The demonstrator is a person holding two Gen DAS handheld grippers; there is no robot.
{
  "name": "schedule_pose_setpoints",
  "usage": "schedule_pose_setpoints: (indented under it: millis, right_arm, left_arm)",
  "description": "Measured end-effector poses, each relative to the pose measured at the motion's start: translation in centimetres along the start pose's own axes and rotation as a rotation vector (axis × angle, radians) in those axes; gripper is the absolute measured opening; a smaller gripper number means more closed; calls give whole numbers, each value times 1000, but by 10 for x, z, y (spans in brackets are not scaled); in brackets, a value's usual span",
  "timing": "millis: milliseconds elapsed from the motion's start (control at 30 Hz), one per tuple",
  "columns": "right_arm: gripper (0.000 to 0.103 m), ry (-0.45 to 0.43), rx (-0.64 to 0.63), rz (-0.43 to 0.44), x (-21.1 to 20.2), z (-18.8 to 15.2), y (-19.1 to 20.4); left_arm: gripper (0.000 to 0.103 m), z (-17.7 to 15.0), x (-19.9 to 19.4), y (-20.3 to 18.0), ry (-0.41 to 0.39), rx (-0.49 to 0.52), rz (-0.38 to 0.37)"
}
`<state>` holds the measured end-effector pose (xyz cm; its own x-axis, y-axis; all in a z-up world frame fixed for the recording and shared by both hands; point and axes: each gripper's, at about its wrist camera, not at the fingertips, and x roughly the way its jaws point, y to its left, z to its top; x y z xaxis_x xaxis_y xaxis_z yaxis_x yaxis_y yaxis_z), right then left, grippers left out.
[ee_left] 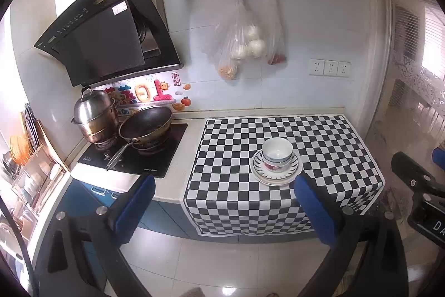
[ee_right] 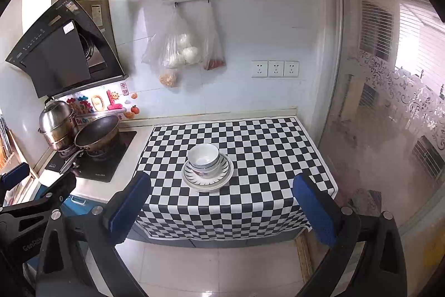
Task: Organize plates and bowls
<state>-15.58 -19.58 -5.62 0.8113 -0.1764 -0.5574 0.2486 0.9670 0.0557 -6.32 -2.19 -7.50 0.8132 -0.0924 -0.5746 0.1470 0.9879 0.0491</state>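
A white bowl [ee_left: 277, 151] [ee_right: 203, 155] is nested in a second bowl, and both stand on stacked plates [ee_left: 276, 175] [ee_right: 207, 181] with a dark ray pattern, on a black-and-white checkered cloth [ee_left: 319, 135] [ee_right: 264, 141] over the counter. My left gripper [ee_left: 225, 199] is open with blue pads, held back over the floor in front of the counter with nothing between them. My right gripper [ee_right: 222, 199] is open too, likewise short of the counter's edge and empty. Its black frame [ee_left: 417, 185] shows at the right edge of the left wrist view.
Left of the cloth is a black cooktop [ee_left: 133, 157] [ee_right: 91, 160] with a wok [ee_left: 146, 127] [ee_right: 97, 134] and a steel steamer pot [ee_left: 94, 116] [ee_right: 57, 124], a range hood above. Plastic bags [ee_left: 244, 43] [ee_right: 180, 52] hang on the wall. A dish rack [ee_left: 30, 166] stands far left; a glass door [ee_right: 389, 130] is right.
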Motion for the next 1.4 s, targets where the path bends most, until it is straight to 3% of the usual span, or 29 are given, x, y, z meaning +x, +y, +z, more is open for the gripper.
schedule_pose_setpoints:
  millis: [467,1400]
  right_arm:
    - [103,6,-1,-23,-14,-12,12]
    - [103,13,9,-43,0,-11,14]
  left_arm:
    - [102,-10,-13,14,-13,-11,-30]
    - [102,-6,-11,16,-41,-15,-8]
